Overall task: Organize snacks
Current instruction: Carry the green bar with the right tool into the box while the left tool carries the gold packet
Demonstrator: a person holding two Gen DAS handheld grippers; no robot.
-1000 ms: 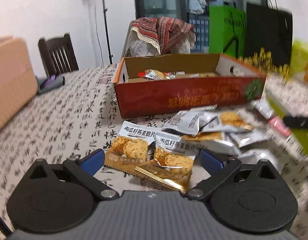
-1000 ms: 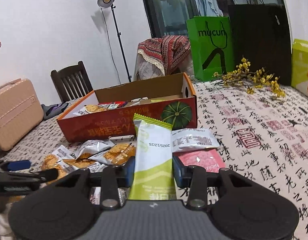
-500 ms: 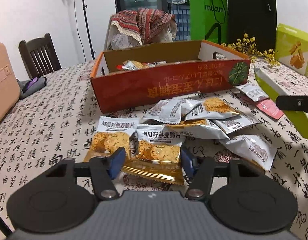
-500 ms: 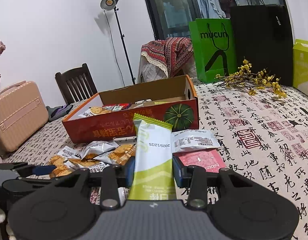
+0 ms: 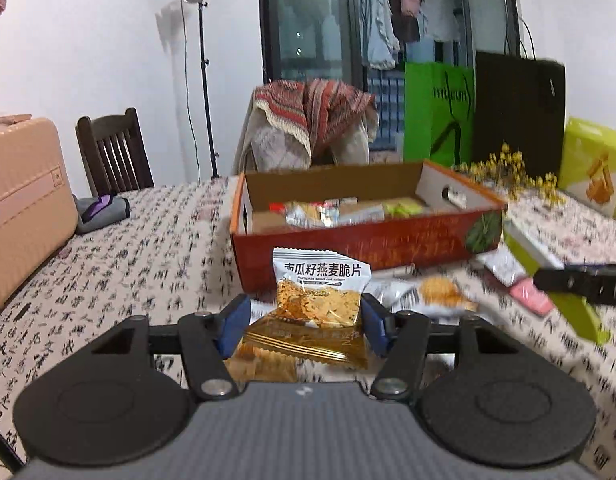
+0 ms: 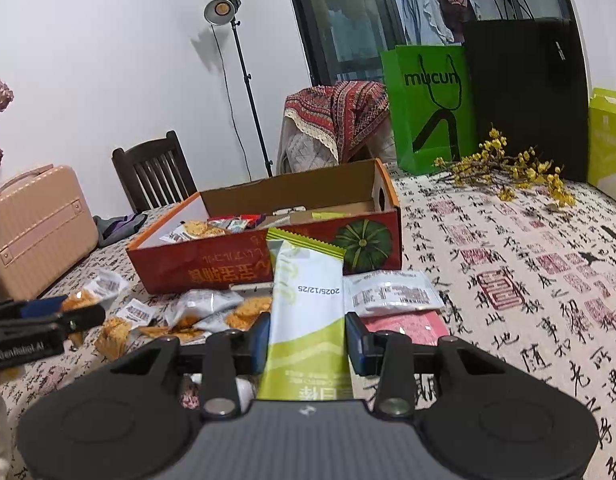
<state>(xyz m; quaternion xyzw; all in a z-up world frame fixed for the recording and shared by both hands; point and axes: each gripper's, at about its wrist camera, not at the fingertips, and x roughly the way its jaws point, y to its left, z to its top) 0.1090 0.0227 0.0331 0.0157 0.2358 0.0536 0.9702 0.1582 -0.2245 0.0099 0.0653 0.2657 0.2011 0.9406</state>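
Snack packets lie scattered on the counter [image 6: 527, 280] in front of the red cardboard box [image 5: 367, 246], which already holds several packets. Compared with 1 second ago, the left hand-held gripper [image 5: 306, 326] no longer stands wide around 2 oat crisp packets: its blue pads have closed onto the orange oat crisp packet [image 5: 319, 304], and that packet now sits up off the counter, its white printed top standing in front of the box's red wall. A second, similar packet shows just beneath it, between the pads; whether it is gripped too I cannot tell. The left view is blurred at its right side, where the loose packets [image 5: 439, 292] remain on the cloth. The right hand-held gripper [image 6: 306, 340] looks unchanged from the earlier frames, clamped narrow on the green-and-white stick packet [image 6: 308, 304], which points toward the box. Beside it lie a white sachet [image 6: 391, 292] and a pink sachet [image 6: 403, 326].
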